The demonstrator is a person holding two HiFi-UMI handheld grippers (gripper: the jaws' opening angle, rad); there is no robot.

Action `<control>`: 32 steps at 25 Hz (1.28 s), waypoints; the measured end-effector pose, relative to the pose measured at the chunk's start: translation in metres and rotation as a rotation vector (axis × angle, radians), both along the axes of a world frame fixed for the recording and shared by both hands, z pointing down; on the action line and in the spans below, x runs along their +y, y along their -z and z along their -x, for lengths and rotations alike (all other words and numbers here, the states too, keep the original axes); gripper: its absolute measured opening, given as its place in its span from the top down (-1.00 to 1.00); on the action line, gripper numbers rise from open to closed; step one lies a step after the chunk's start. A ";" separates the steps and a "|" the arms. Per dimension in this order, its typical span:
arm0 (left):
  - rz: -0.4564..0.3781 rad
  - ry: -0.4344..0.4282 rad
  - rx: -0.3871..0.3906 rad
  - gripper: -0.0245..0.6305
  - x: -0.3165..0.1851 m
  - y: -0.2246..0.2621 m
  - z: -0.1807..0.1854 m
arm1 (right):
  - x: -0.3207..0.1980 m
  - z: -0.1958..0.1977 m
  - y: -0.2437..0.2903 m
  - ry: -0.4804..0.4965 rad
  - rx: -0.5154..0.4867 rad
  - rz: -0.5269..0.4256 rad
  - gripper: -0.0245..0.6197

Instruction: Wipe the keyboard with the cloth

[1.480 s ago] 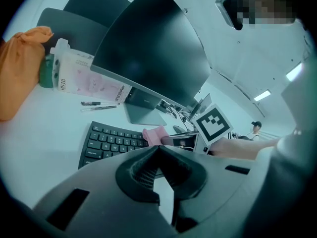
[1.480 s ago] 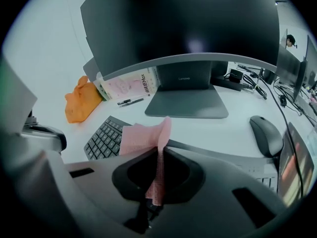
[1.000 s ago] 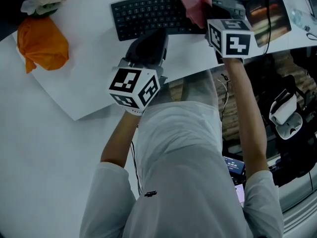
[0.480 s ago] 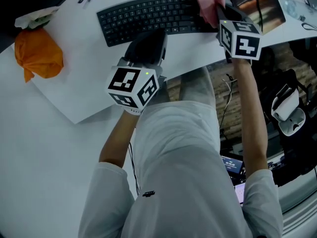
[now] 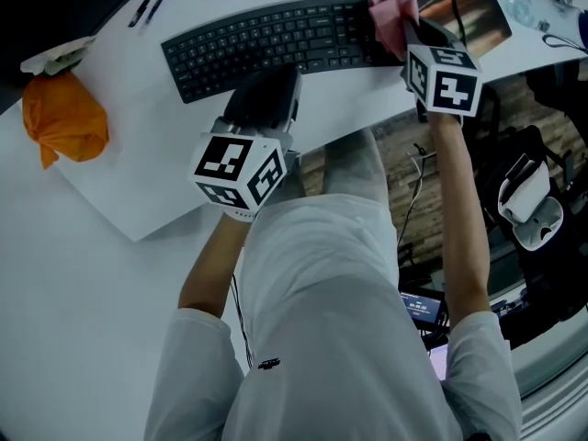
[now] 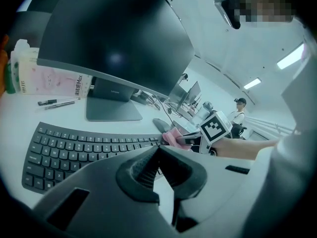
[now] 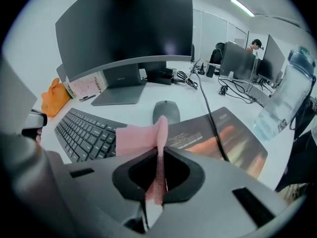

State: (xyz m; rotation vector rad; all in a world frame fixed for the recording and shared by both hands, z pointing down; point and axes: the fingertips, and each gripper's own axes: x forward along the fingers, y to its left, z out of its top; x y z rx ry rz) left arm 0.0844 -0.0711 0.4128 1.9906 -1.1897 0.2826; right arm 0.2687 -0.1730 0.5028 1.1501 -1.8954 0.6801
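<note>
the long black curved keyboard [image 5: 276, 39] lies across the white surface [image 5: 119, 182]. its long axis runs left to right in the head view, with the right end a little farther from the person. the small pink cloth [image 7: 138, 138] sits at that right end, pinched edge-on between the closed jaws of the right gripper [image 7: 159, 155]. a flap of it spreads leftward over the keys (whether it presses on them i cannot tell). the left gripper [image 6: 157, 152] hangs over the keyboard's near edge around the middle, its jaws closed on nothing. in the head view the left gripper covers part of that near edge, and the cloth and right gripper hide the right end. a dark grey mouse [image 7: 166, 112] lies just beyond the cloth, beside a printed mat [image 7: 223, 138].
</note>
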 end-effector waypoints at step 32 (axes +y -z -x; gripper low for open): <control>-0.013 -0.001 0.006 0.87 0.021 0.006 0.010 | 0.037 0.006 0.006 -0.043 -0.055 -0.008 0.87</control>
